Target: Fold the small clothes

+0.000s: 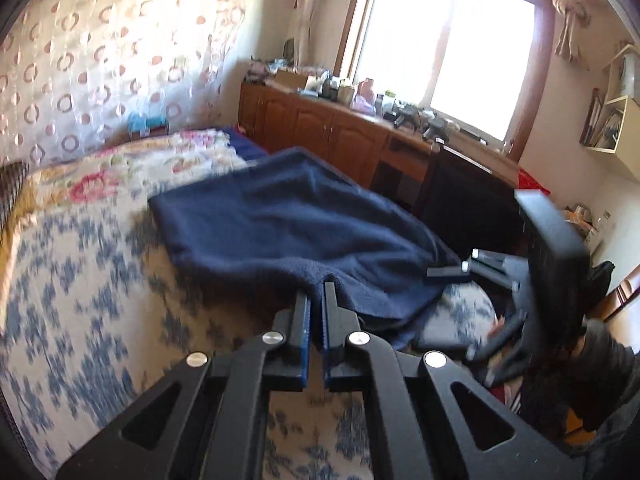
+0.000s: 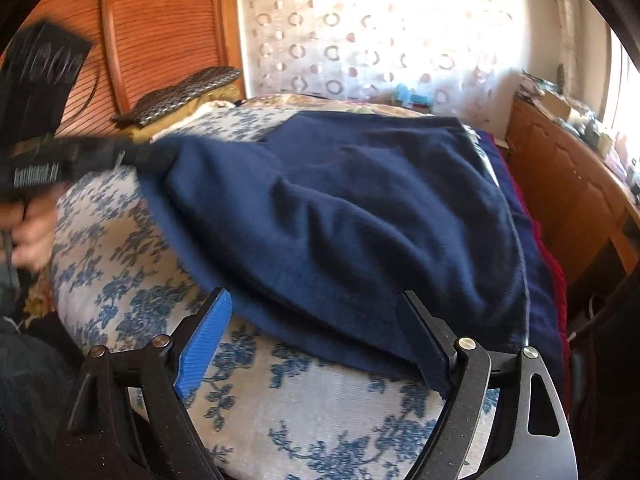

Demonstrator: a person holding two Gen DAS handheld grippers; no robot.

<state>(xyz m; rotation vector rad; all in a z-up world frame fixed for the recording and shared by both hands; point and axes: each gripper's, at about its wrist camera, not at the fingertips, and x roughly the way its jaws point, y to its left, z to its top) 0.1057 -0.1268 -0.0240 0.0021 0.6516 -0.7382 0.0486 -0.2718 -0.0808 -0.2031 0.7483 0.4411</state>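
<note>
A navy blue fleece garment (image 1: 280, 220) lies spread on a bed with a blue-flowered cover (image 1: 80, 300). My left gripper (image 1: 317, 294) is shut on the garment's near edge, with a fold of cloth pinched between its blue pads and lifted a little off the bed. In the right wrist view the same garment (image 2: 360, 200) fills the middle, and the left gripper (image 2: 154, 156) holds its far left corner. My right gripper (image 2: 314, 300) is open wide over the garment's near edge, its pads touching nothing. It shows blurred at the right of the left wrist view (image 1: 452, 312).
A wooden cabinet (image 1: 320, 128) with cluttered items runs under the window beyond the bed. A patterned curtain (image 2: 360, 40) hangs behind the bed. A dark checked pillow (image 2: 180, 96) rests by the wooden headboard. A person's hand (image 2: 32, 232) grips the left tool.
</note>
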